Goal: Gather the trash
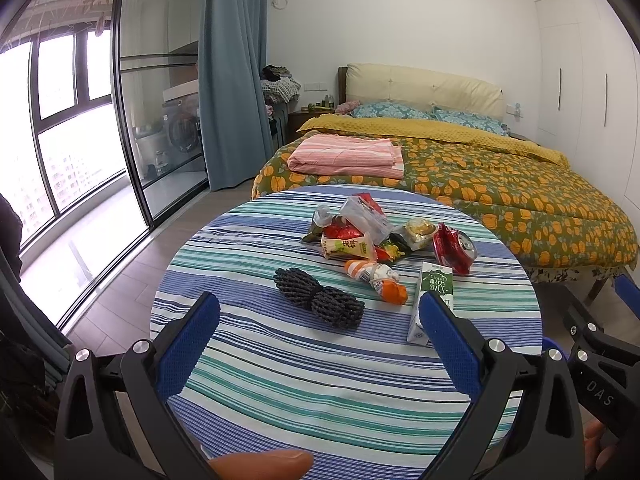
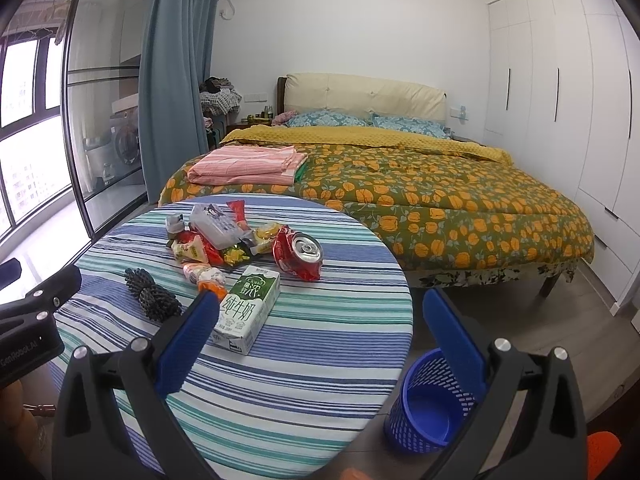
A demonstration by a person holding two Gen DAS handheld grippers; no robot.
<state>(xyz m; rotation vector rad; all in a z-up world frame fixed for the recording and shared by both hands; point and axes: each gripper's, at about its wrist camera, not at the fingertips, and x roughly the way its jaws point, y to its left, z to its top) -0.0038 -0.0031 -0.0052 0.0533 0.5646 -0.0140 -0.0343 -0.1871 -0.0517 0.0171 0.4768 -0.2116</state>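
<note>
Trash lies on a round table with a striped cloth (image 1: 320, 392) (image 2: 280, 380): a green-and-white milk carton (image 1: 434, 300) (image 2: 248, 306), a crushed red can (image 1: 456, 248) (image 2: 300, 254), a black foam net (image 1: 318, 298) (image 2: 152, 296), an orange-and-white wrapper (image 1: 376, 280) (image 2: 206, 276) and a heap of snack wrappers (image 1: 356, 228) (image 2: 216, 234). My left gripper (image 1: 318, 316) is open and empty above the table's near side. My right gripper (image 2: 318, 314) is open and empty over the table's right edge, its left finger just in front of the carton. A blue mesh bin (image 2: 432, 404) stands on the floor below it.
A bed with an orange-flowered quilt (image 1: 480, 184) (image 2: 440, 192) and folded pink bedding (image 1: 348, 156) stands behind the table. White wardrobes (image 2: 560, 100) line the right wall. A glass sliding door (image 1: 160, 120) and blue curtain (image 1: 232, 80) are at the left.
</note>
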